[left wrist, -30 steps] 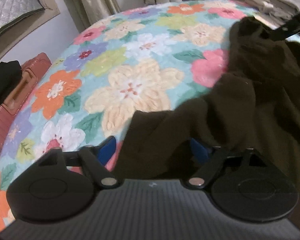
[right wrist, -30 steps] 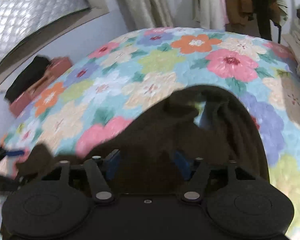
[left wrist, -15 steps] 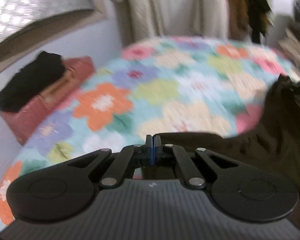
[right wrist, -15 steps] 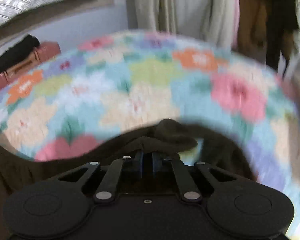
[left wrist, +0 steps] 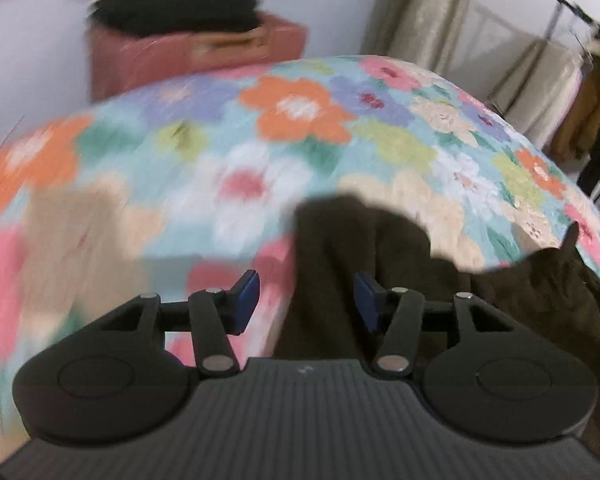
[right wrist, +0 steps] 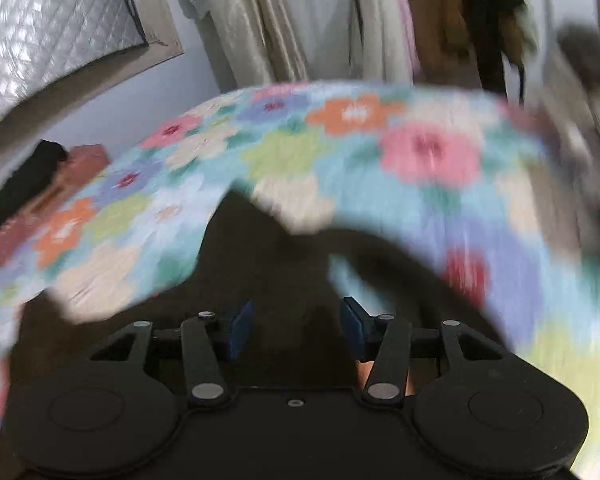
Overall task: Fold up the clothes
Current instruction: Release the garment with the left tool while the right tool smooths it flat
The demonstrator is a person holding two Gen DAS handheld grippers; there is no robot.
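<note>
Left wrist: left hand-held gripper (left wrist: 306, 300) spread wide over dark garment (left wrist: 340, 248); right hand-held gripper (right wrist: 296, 322) likewise, nothing gripped.

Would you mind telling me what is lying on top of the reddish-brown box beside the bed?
A pile of black fabric lies on the reddish-brown box, with a tan band just under it. The box's top beneath the pile is covered, and blur hides finer detail.

No readable text, labels or numbers anywhere.
</note>
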